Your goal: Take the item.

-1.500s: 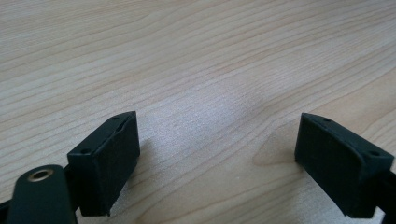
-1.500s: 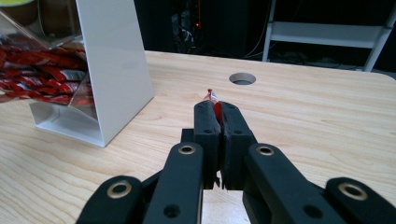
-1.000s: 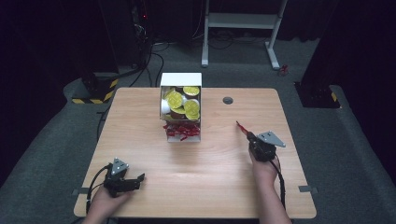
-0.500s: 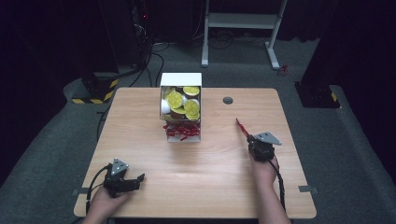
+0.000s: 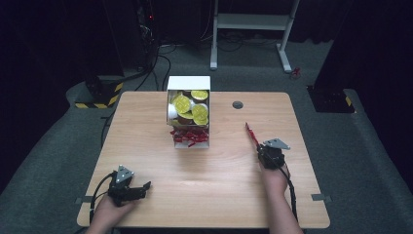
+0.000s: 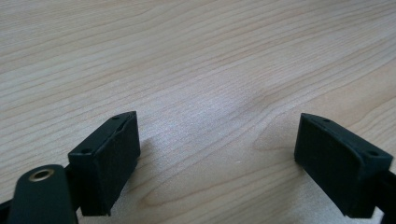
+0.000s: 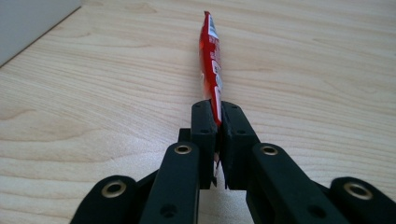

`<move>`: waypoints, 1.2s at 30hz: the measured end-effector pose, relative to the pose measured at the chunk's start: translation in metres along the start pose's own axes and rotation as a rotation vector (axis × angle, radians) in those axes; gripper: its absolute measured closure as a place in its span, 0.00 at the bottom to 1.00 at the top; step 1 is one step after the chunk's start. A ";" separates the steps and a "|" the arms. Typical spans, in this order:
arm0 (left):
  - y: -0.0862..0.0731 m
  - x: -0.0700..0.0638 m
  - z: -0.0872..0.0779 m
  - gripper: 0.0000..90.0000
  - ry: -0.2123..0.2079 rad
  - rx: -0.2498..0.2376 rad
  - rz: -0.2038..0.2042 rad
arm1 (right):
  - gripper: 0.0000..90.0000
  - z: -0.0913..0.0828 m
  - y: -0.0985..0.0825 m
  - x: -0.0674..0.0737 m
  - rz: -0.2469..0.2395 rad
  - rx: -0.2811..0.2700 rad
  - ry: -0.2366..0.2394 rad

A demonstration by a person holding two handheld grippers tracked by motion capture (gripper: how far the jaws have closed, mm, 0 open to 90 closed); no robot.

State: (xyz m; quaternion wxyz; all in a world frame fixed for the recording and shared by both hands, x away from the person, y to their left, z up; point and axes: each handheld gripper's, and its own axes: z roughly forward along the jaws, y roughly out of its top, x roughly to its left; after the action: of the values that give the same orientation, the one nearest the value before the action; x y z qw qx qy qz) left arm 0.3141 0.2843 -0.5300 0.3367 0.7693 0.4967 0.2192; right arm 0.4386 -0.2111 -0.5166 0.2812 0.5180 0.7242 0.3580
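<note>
A thin red packet [image 7: 211, 56] sticks out forward from my right gripper [image 7: 217, 112], whose jaws are shut on its near end. From above, the same red packet [image 5: 252, 134] points away over the right part of the table, ahead of the right gripper [image 5: 261, 148]. My left gripper [image 5: 145, 185] rests near the front left corner, held by a hand. Its jaws stand wide apart over bare wood in the left gripper view [image 6: 217, 149], with nothing between them.
A white box [image 5: 189, 84] stands at the middle back of the wooden table [image 5: 146, 141], filled with several yellow-lidded cups [image 5: 182, 104] above and red packets [image 5: 190, 136] below. A round grommet hole [image 5: 237, 105] lies right of it. Dark floor surrounds the table.
The right gripper with the red packet has shifted slightly; the left gripper has stayed where it was.
</note>
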 end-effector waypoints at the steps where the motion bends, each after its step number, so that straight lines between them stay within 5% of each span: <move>1: 0.000 0.000 0.000 0.16 0.000 -0.001 0.001 | 0.94 0.000 0.000 0.000 -0.002 -0.001 -0.003; 22: 0.000 0.000 0.000 0.16 0.000 0.000 0.000 | 0.82 -0.004 0.002 0.004 0.029 -0.029 0.038; 36: 0.002 0.001 0.002 0.15 -0.002 0.000 -0.001 | 0.75 -0.023 0.007 0.020 -0.015 -0.069 0.053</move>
State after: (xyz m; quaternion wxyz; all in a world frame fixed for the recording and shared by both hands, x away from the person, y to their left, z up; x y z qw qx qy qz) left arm 0.3170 0.2843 -0.5303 0.3371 0.7694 0.4968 0.2182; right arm 0.4191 -0.1957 -0.4981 0.2822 0.4928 0.7227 0.3940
